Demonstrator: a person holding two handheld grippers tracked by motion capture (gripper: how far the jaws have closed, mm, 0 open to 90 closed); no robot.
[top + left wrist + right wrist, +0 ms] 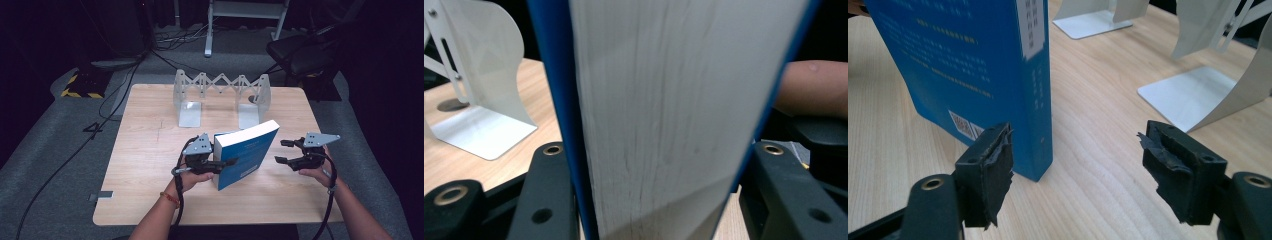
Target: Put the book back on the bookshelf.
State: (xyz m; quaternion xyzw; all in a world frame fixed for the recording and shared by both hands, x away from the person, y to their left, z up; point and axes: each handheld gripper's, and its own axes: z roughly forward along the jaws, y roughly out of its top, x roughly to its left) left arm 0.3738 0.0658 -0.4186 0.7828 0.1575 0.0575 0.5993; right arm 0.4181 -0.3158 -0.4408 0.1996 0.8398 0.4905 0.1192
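A thick blue book [245,155] stands upright on the wooden table [150,150], its white page edges on top. My left gripper [225,160] is shut on its left end, one jaw on each cover; in the left gripper view the page block [664,110] runs between the two jaws of the left gripper [659,170]. My right gripper [281,151] hovers open just right of the book with nothing in it. In the right gripper view the book's cover and spine [973,65] stand ahead of the left jaw of that gripper [1075,160], apart from it.
An expandable metal book rack [220,92] with two upright end plates stands at the table's far side; its plates [484,75] [1198,95] are close behind the book. Beyond the table are cables and a dark chair [300,50].
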